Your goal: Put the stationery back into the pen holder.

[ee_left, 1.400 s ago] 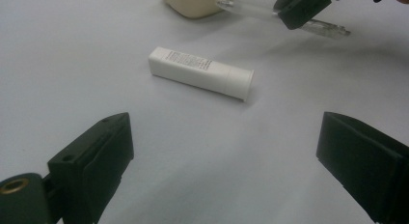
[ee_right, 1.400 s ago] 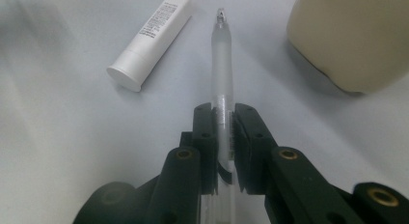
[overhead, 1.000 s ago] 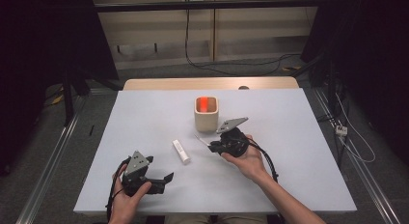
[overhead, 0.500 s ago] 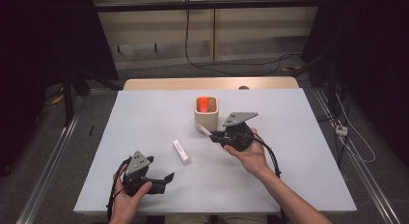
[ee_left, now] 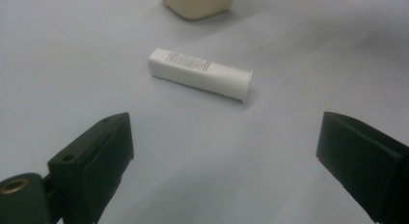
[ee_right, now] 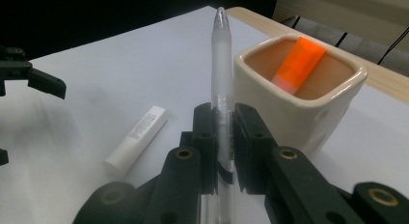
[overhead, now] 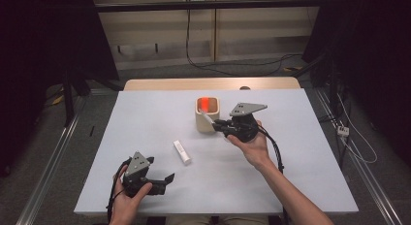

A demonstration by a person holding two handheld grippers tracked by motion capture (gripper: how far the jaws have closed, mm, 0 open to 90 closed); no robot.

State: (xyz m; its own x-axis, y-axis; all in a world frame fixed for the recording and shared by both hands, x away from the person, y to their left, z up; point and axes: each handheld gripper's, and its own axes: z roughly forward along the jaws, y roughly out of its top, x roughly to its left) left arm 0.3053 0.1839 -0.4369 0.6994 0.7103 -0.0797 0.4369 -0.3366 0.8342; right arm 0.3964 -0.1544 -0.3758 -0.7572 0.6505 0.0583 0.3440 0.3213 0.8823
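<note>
Item: desk-tidying at a white table (overhead: 291, 186), carrying stage. We hold a translucent pen (ee_right: 221, 89) in the right gripper (ee_right: 223, 125), whose jaws are pressed together on its barrel, the capped tip pointing up and away in the right gripper view. In the high view the right gripper (overhead: 220, 125) sits just beside the cream square cup (overhead: 206, 119), with the pen's pale end reaching toward the cup's near wall. The cup (ee_right: 299, 96) already holds an orange marker (ee_right: 296, 64) leaning in its far corner. A white tube (overhead: 182, 152), labelled and capped, lies flat on the table between the two hands, well apart from the cup. Our left gripper (overhead: 160, 182) rests near the table's front edge with its jaws standing wide apart and nothing between them; in the left gripper view the tube (ee_left: 200, 73) lies ahead of them, untouched. We judge the step in hand to be bringing the pen to the cup. The next move, as we read it, calls for lifting the pen above the rim, tipping it down into the opening clear of the marker, and only then parting the jaws. The tube would follow.
</note>
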